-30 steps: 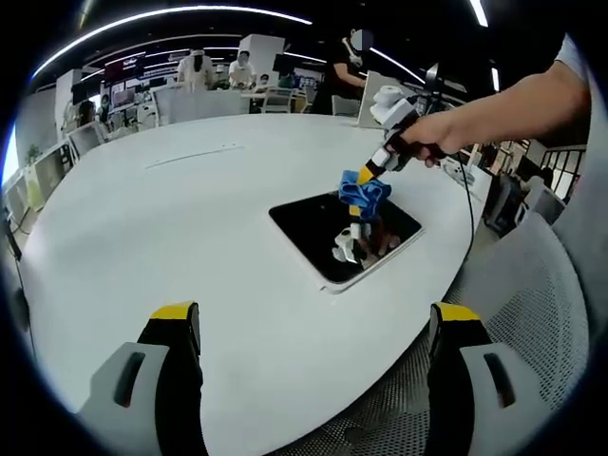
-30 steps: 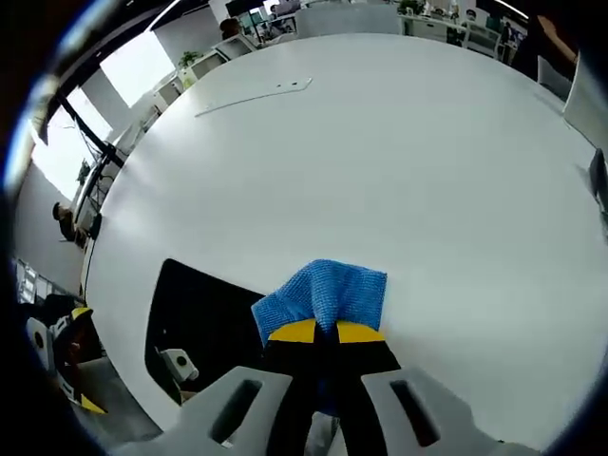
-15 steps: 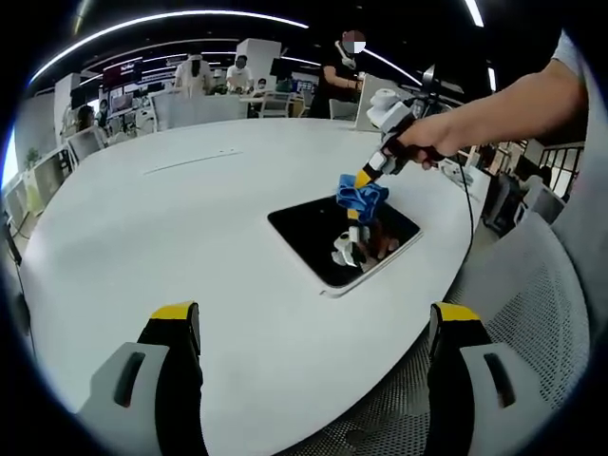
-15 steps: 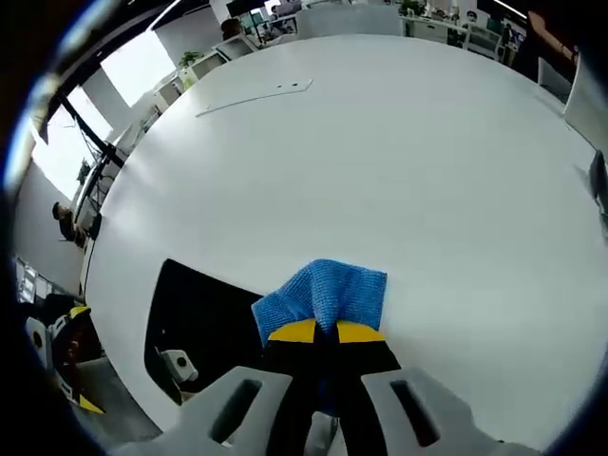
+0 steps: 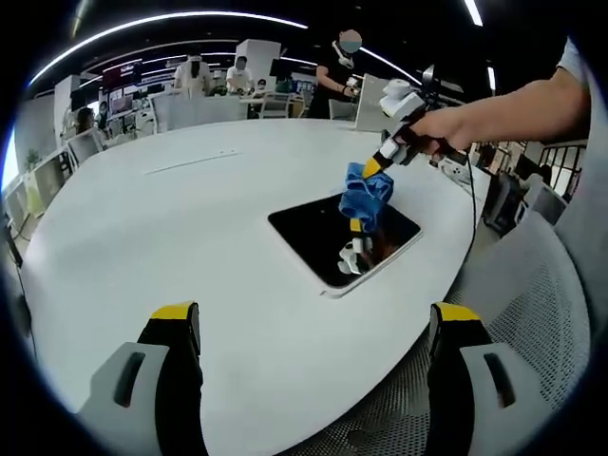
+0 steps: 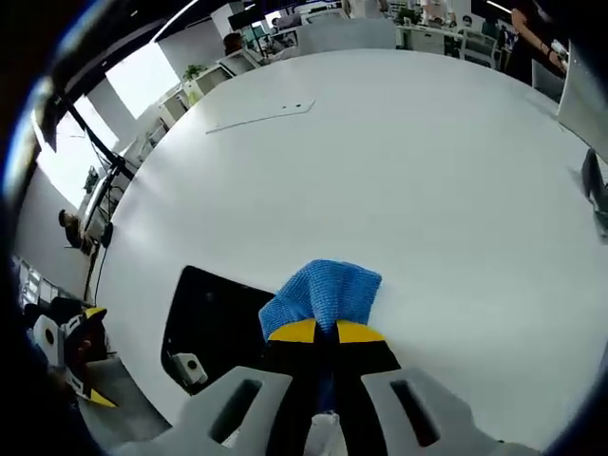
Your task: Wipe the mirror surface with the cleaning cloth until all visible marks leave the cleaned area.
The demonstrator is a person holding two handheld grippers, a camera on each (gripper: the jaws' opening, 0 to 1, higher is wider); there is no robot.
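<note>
A dark rectangular mirror (image 5: 318,236) lies flat near the white table's right edge; in the right gripper view the mirror (image 6: 214,318) is at lower left. My right gripper (image 6: 325,332) is shut on a blue cleaning cloth (image 6: 323,294). In the left gripper view the right gripper (image 5: 380,167) holds the cloth (image 5: 366,193) above the mirror's far right part, with its reflection below. My left gripper (image 5: 313,328) is open over the near table edge, well short of the mirror, with nothing between its jaws.
The big white round table (image 5: 161,218) has a thin strip (image 5: 195,159) lying on it far back. A mesh chair (image 5: 532,313) stands at the right. A cable (image 5: 469,204) hangs off the table's right edge. People and desks are in the background.
My right gripper has lifted the cloth up and a little right, away from the mirror surface. The left gripper has stayed put.
</note>
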